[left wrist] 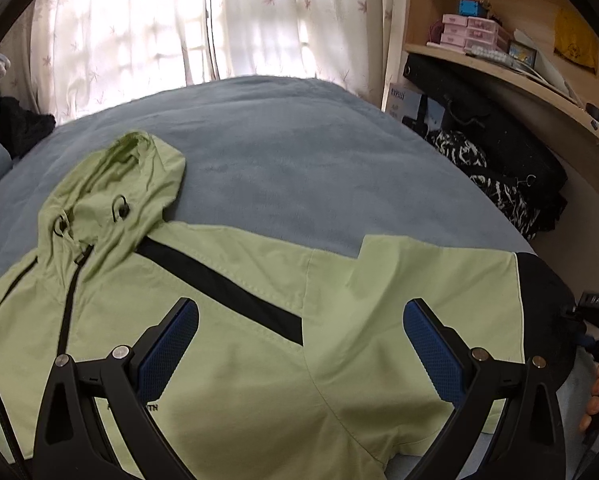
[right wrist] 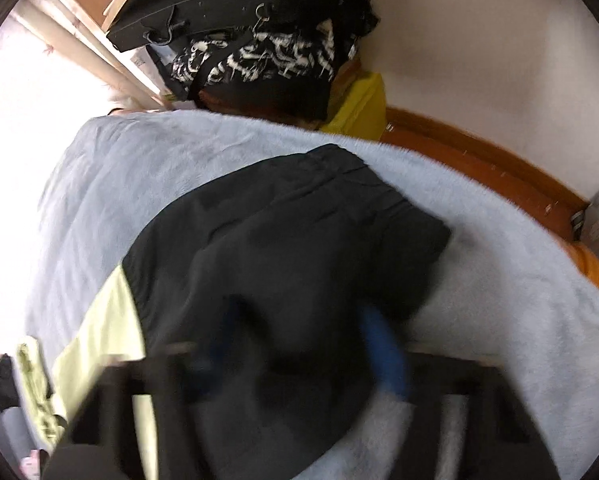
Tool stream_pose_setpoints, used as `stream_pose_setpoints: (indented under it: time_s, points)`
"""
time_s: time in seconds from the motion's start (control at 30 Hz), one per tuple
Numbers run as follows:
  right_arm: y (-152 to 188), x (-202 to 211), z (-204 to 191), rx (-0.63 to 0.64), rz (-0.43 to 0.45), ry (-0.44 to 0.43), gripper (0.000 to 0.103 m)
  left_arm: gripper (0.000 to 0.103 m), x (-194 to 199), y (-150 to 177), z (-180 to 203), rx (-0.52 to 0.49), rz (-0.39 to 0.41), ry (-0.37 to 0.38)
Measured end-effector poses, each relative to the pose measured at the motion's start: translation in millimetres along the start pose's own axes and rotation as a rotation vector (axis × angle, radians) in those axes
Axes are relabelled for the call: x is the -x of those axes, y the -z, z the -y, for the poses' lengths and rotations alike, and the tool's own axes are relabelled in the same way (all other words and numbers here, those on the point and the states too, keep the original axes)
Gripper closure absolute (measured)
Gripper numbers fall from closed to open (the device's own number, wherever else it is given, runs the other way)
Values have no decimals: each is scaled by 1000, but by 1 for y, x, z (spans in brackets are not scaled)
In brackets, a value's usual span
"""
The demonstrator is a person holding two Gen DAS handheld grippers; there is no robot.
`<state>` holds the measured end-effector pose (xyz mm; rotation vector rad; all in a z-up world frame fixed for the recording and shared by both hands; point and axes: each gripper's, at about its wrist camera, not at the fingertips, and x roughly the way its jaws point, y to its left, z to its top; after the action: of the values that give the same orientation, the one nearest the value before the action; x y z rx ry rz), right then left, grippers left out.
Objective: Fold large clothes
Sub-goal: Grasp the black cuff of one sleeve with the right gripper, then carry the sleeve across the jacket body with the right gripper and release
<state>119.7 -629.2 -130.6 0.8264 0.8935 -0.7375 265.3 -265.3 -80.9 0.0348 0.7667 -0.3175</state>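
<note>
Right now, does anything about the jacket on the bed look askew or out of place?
Mostly it lies flat on the blanket. The jacket has its hood crumpled and tipped to one side, and its black hem is bunched where the right gripper works. Nothing looks damaged.

blue-grey fleece bed [left wrist: 283, 152], green and black hooded jacket [left wrist: 227, 360] spread flat on it

Light-green hooded jacket [left wrist: 235, 344] with black trim; flat, front-up on bed
</note>
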Motion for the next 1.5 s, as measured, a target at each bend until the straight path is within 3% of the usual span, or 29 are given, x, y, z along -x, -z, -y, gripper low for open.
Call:
stream_pose_setpoints:
  time_s: [0.03,0.13,0.27,0.4,0.57,0.7,0.87,1.0,1.17,1.2,1.27,1.37,1.5]
  points:
    - [-1,-2,-1,8,-3,-18,91,2,0,0,-1,5,-5,3]
    - [-2,6,-4,8,26,-24,100,2,2,1,-4,-1,-6,-21]
    - [-1,40,-28,65,134,-91,101,11,12,1,-8,-35,-26,-59]
    - [19,98,-90,258,252,-188,101,11,35,0,-28,2,-35,-56]
    - [90,174,-181,534,308,-408,101,11,76,0,-65,41,-10,-82]
    - [168,200,-235,725,296,-506,101,11,107,5,-107,81,6,-131]
    - [263,169,-269,898,213,-522,101,11,123,24,-171,136,-27,-206]
    - [331,127,-279,999,117,-465,101,11,122,45,-211,167,-80,-234]
    - [374,99,-273,1030,37,-388,95,11,114,70,-235,198,-140,-209]
    - [373,99,-269,1022,22,-395,93,11,113,75,-237,202,-149,-195]
    - [375,100,-262,1005,-10,-432,78,11,109,84,-241,210,-173,-143]
    - [383,117,-255,987,4,-473,63,11,107,91,-233,212,-194,-82]
    - [383,141,-234,952,40,-488,62,11,107,92,-216,188,-208,-24]
